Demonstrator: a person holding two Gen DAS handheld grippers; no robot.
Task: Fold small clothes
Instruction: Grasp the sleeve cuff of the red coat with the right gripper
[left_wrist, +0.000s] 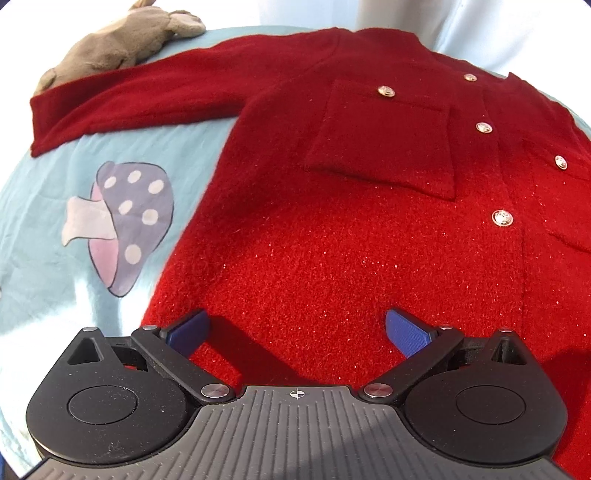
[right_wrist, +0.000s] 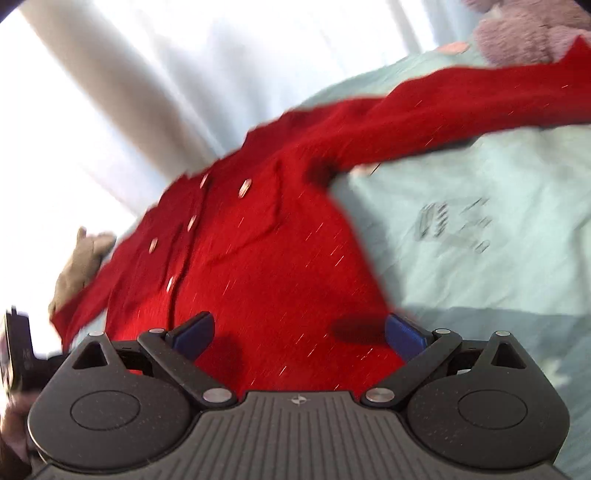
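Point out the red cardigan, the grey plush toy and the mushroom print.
red cardigan (left_wrist: 332, 258): left wrist view, front panel below the pocket.
grey plush toy (left_wrist: 110, 48): left wrist view, middle of its body.
mushroom print (left_wrist: 133, 206): left wrist view, spotted cap.

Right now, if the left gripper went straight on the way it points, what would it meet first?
Probably the red cardigan: the open left gripper already hangs over its lower front, with nothing between them. Height above the fabric is unclear.
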